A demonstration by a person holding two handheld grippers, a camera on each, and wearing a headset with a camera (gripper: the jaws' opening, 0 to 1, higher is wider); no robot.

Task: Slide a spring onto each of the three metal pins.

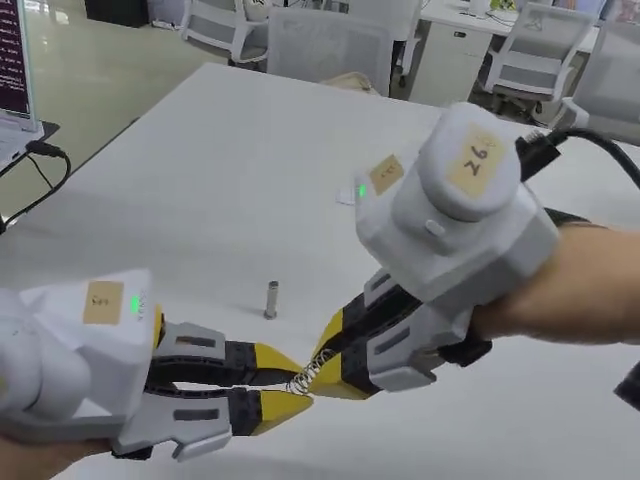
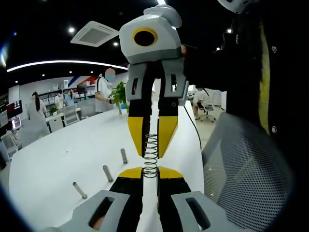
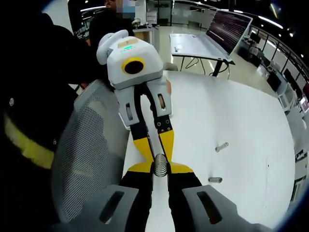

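A small steel spring (image 1: 305,375) hangs above the white table, stretched between both grippers. At lower left my left gripper (image 1: 288,388) is shut on one end. My right gripper (image 1: 335,362) comes in from the right and is shut on the other end. In the left gripper view the spring (image 2: 150,154) runs from my left gripper (image 2: 150,173) up into the right gripper's yellow fingers (image 2: 166,133). From my right gripper (image 3: 161,169) the spring (image 3: 161,165) is seen end-on. One metal pin (image 1: 271,300) stands beyond the tips. Three pins (image 2: 107,173) stand in a row; two look ribbed.
The white table (image 1: 230,170) stretches away ahead. Office chairs (image 1: 320,40) stand along its far edge, and a laptop (image 1: 10,70) with cables sits at the far left. A mesh chair back (image 3: 91,145) is close beside the grippers. People stand far back in the room.
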